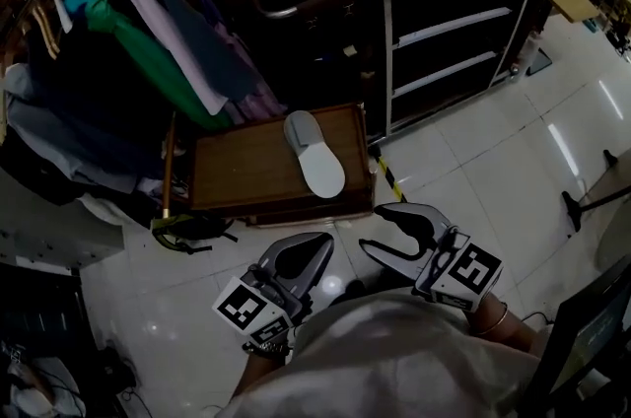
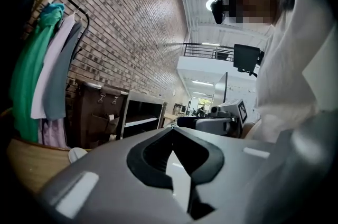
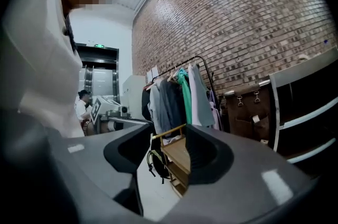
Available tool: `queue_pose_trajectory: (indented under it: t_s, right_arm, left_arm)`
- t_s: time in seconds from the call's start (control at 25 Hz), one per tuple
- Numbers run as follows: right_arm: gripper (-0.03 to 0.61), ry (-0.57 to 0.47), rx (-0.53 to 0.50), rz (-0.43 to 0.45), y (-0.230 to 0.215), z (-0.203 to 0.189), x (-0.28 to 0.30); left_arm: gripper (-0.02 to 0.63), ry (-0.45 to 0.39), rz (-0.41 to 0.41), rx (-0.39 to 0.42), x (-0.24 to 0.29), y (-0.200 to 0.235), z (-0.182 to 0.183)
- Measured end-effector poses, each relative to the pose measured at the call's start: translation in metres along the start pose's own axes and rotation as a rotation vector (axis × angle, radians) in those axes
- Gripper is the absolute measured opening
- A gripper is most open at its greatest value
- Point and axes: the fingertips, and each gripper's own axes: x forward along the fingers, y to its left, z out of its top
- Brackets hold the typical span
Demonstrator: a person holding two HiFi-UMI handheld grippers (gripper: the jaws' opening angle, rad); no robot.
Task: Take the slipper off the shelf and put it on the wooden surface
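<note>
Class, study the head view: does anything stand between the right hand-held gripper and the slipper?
Nothing visible does. Only tiled floor separates the open right hand-held gripper from the slipper, which lies on the wooden surface.

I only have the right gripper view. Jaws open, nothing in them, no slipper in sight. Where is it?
Observer: In the head view, the slipper lies on the wooden surface, toward its right side.
Operator: Anything on the shelf?
Observer: The shelf boards that show look bare, though it is dark inside.
Operator: Left gripper?
Observer: The left gripper is shut with nothing in it. It is held low beside the right gripper.
</note>
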Motion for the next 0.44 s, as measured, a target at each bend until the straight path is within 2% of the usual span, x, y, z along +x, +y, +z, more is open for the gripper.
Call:
queue_pose_trajectory:
  t_s: [0.24, 0.44]
  right_arm:
    - [0.198, 0.031, -0.015, 0.014, 0.004, -0.012, -0.003]
    - [0.192, 0.001, 0.019, 0.005, 0.016, -0.005, 0.006]
  left_arm:
    - [0.0, 0.044, -0.03, 0.009, 0.003, -0.014, -0.013]
    - [0.0, 0.066, -0.06, 0.047, -0.002, -0.01, -0.02]
